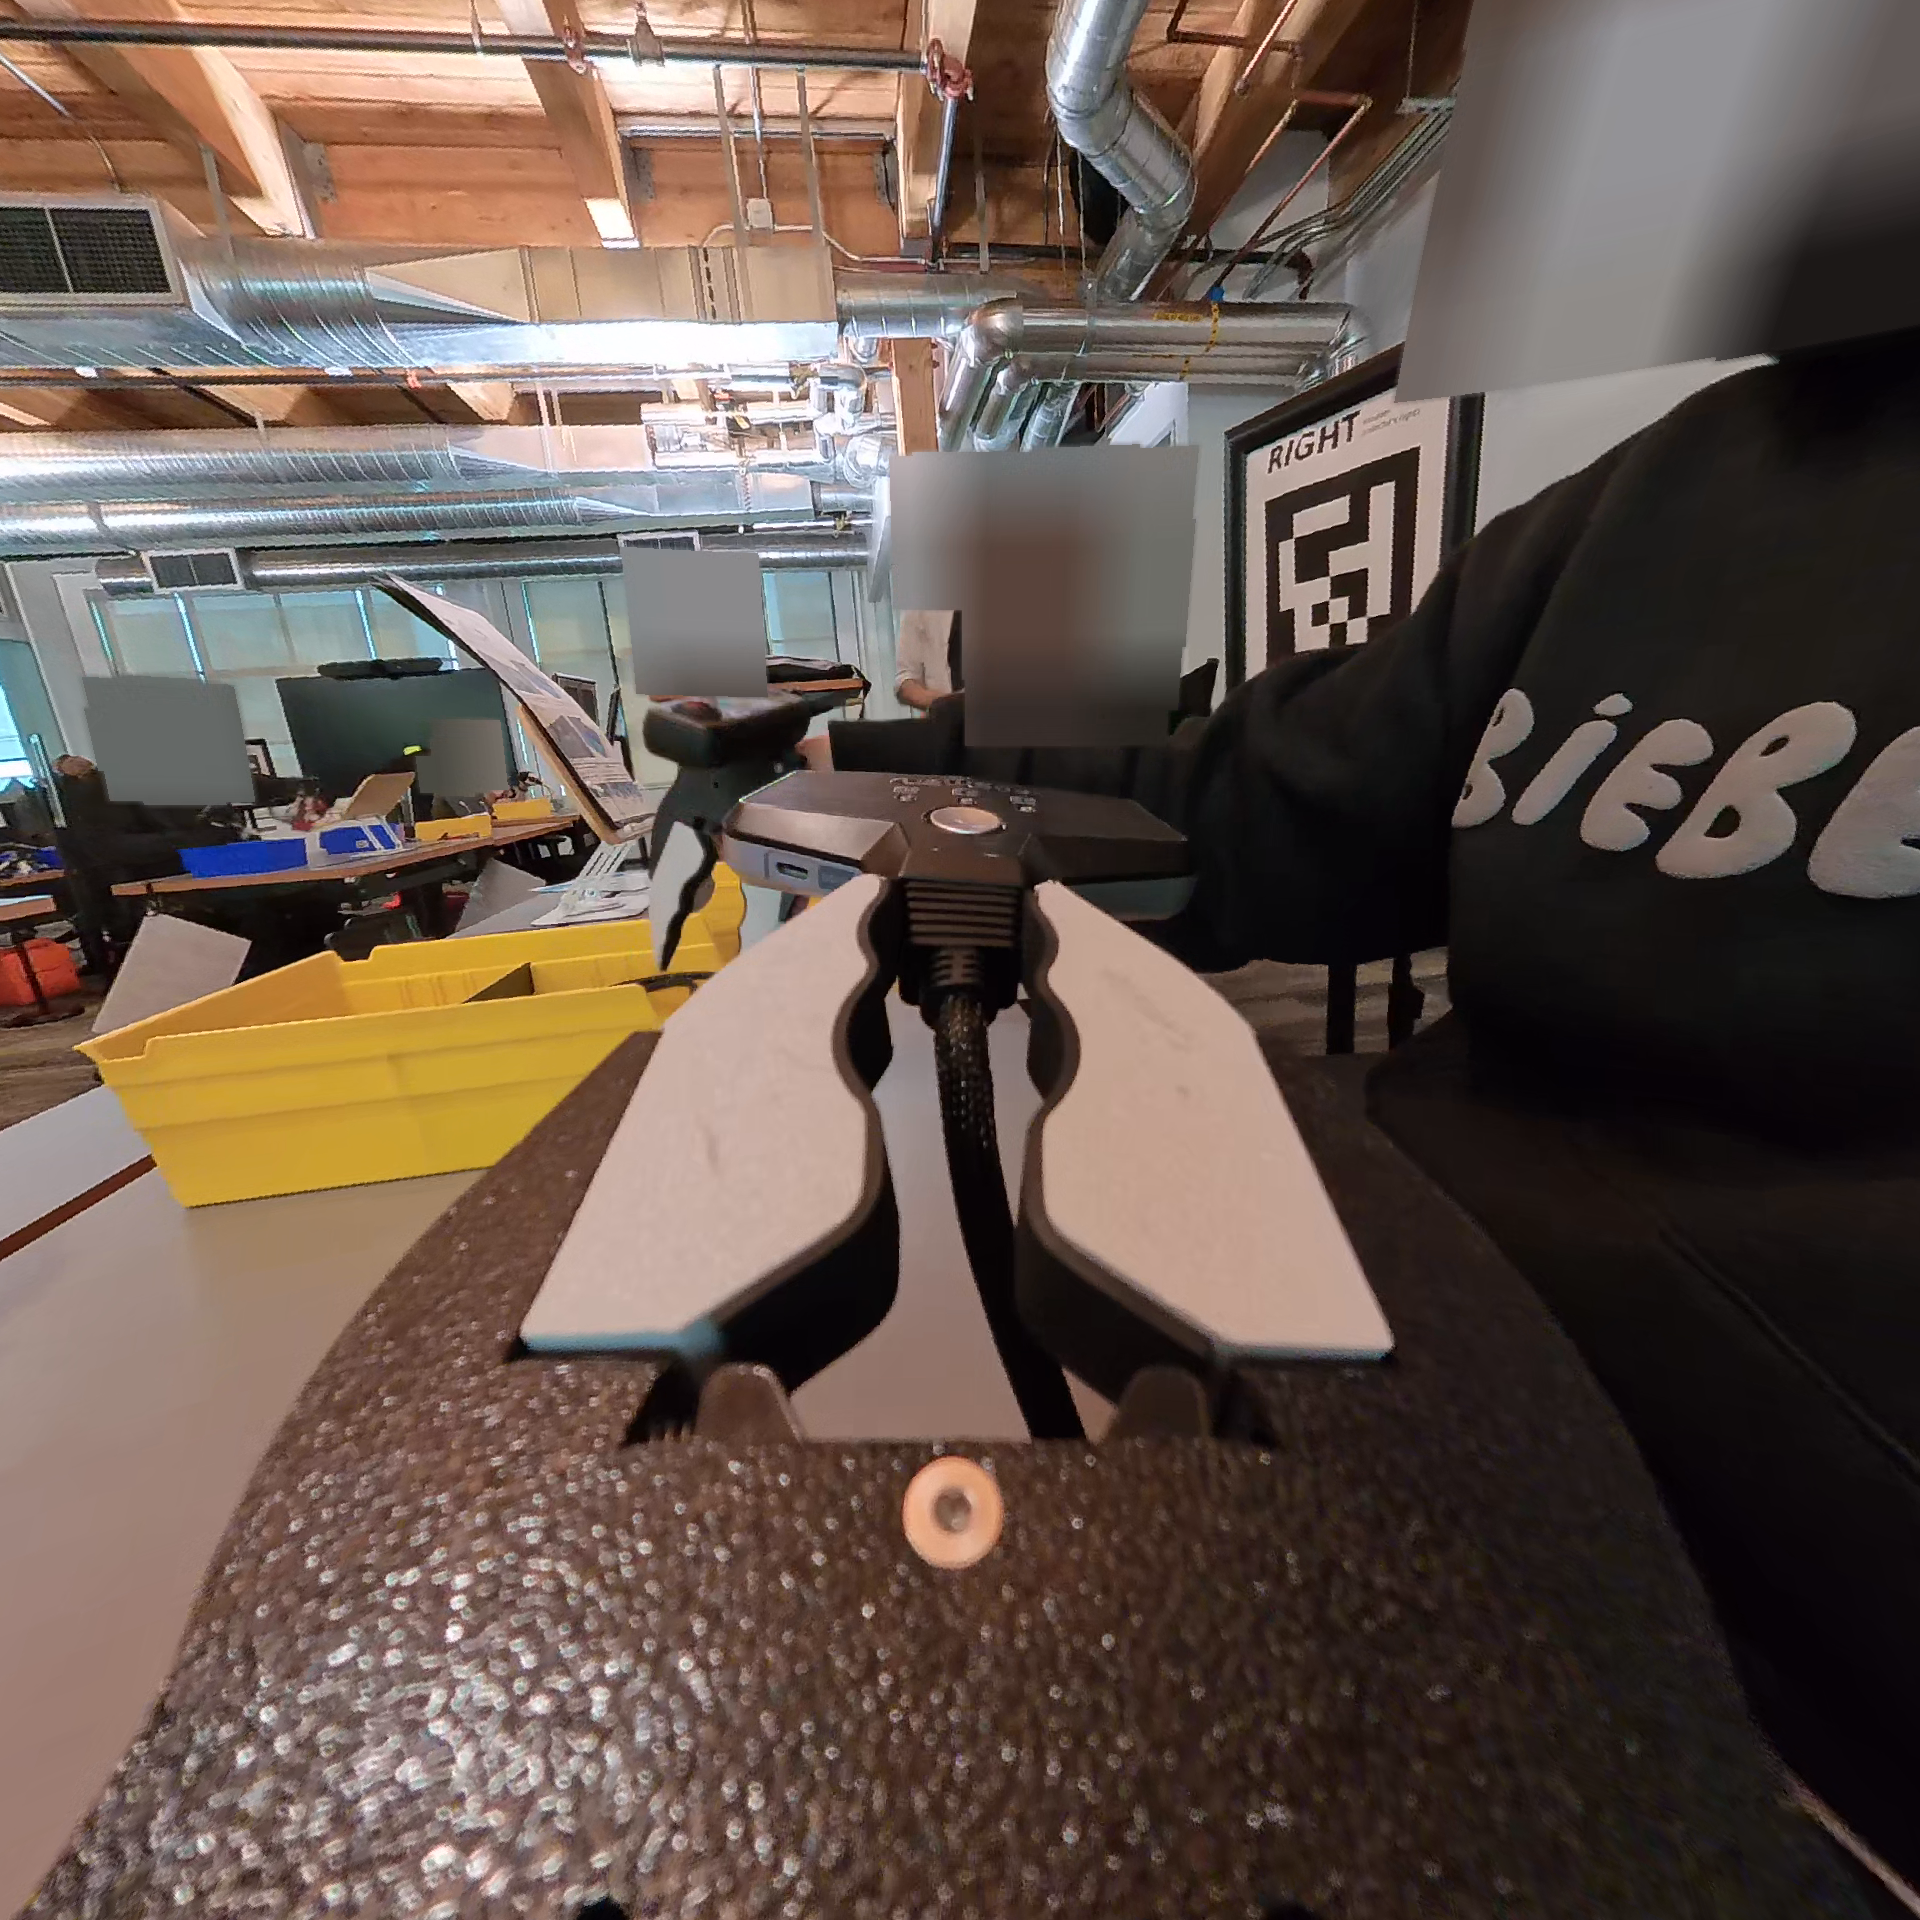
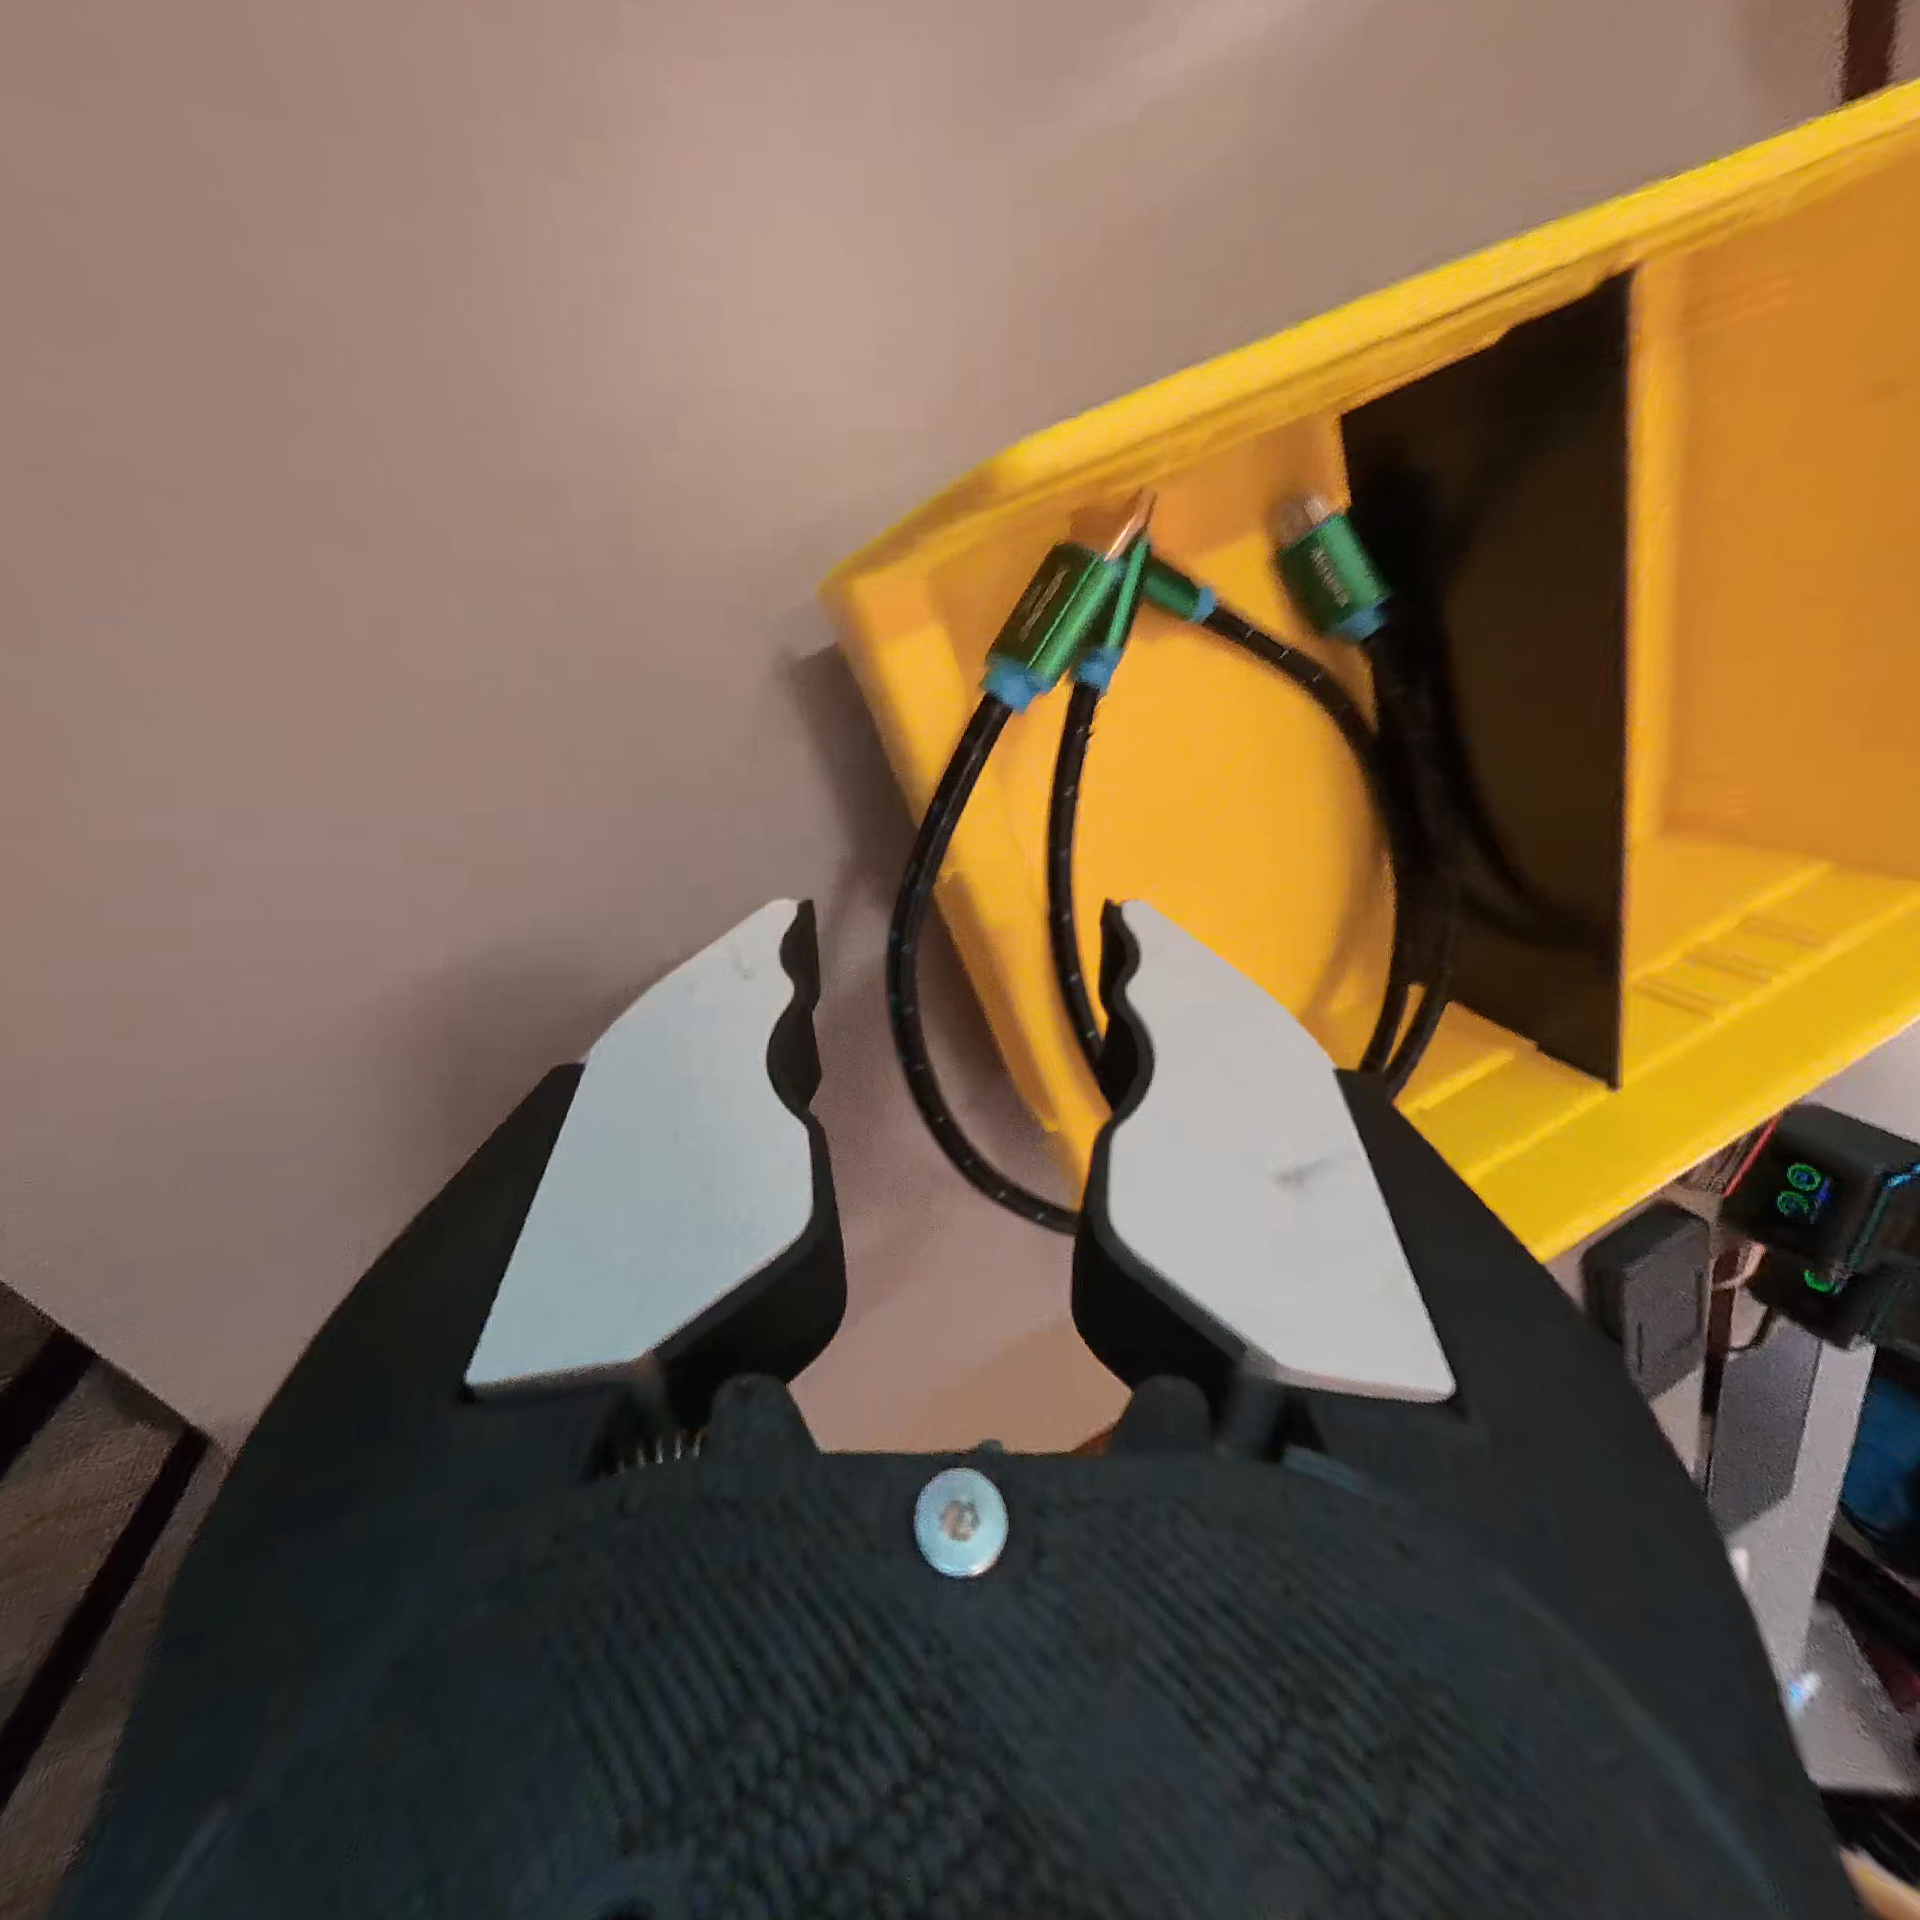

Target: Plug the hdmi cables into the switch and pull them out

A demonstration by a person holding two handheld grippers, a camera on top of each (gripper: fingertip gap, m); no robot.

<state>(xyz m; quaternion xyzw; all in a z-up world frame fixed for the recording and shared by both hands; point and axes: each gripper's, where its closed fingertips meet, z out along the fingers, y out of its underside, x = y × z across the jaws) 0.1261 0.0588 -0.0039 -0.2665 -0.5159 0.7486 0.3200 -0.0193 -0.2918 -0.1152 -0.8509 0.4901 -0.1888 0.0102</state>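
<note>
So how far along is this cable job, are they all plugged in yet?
Not yet. The left gripper is shut on the black plug of a braided cable, holding up the switch it joins. The right gripper is open and empty near the yellow bin, where three green-ended HDMI cables lie unplugged. Those remain to be plugged in, then pulled out.

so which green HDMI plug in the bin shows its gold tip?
The leftmost green plug, by the yellow bin corner. Its gold tip points up-right; the right plug by the black divider has a silvery tip.
</note>
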